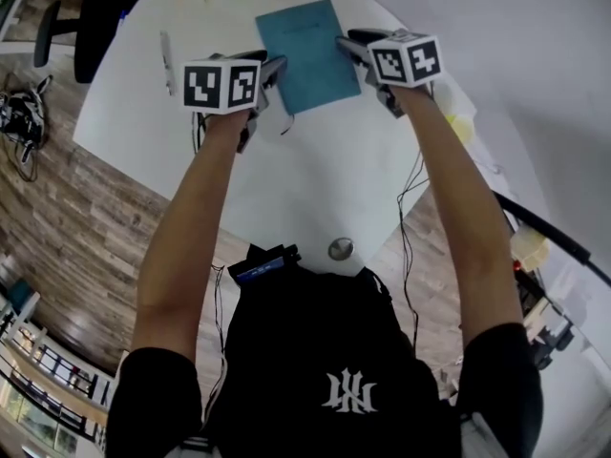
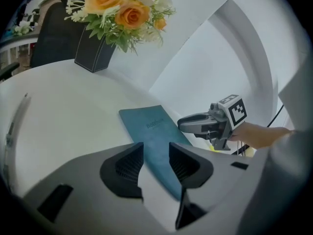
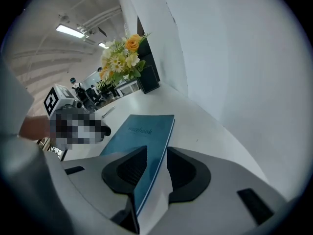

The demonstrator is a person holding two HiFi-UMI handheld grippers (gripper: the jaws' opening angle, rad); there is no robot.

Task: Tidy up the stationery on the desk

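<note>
The left tongs (image 2: 156,155) stand with jaws apart; the teal notebook (image 2: 149,129) lies flat on the white desk (image 2: 73,116), and its near end shows in the gap between the jaws, neither pad pressing on it; the right tongs (image 2: 185,124), with their marker cube (image 2: 234,109), hang over the notebook's right edge, borne by a hand (image 2: 254,135); a pen (image 2: 13,126) lies well apart at the far left; orange and white flowers (image 2: 122,9) in a dark vase (image 2: 94,57) stand at the desk's far side, with a black chair (image 2: 51,38) behind them.
</note>
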